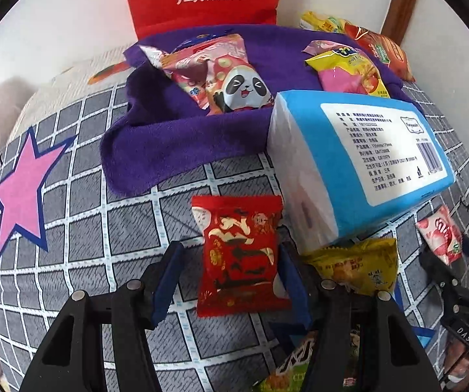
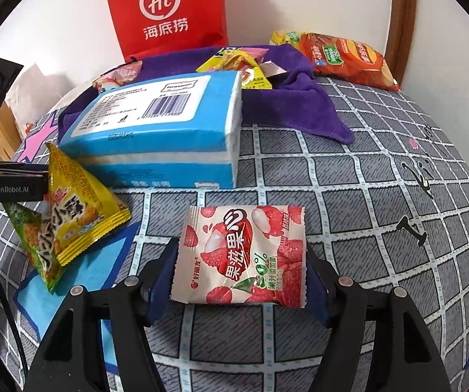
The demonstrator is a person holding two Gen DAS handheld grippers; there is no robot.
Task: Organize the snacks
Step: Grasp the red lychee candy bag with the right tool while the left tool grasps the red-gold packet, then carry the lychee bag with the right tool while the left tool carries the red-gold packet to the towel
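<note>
A red snack packet (image 1: 241, 254) lies flat on the grey checked bedsheet (image 1: 103, 228) between the fingers of my left gripper (image 1: 231, 248). A gap shows at the left finger, so this gripper is open around it. In the right wrist view a white lychee candy packet (image 2: 241, 254) lies on the sheet between the fingers of my right gripper (image 2: 241, 245), which is open and not pressing it. The right gripper (image 1: 456, 261) also shows at the right edge of the left wrist view.
A blue tissue pack (image 2: 156, 124) lies just beyond both packets. A purple towel (image 1: 169, 143) behind it carries a panda packet (image 1: 234, 88) and a yellow-pink packet (image 1: 348, 68). An orange chips bag (image 2: 345, 58) and red paper bag (image 2: 165, 13) stand at the wall. Yellow (image 2: 77, 202) and green (image 2: 35, 245) packets lie between the grippers.
</note>
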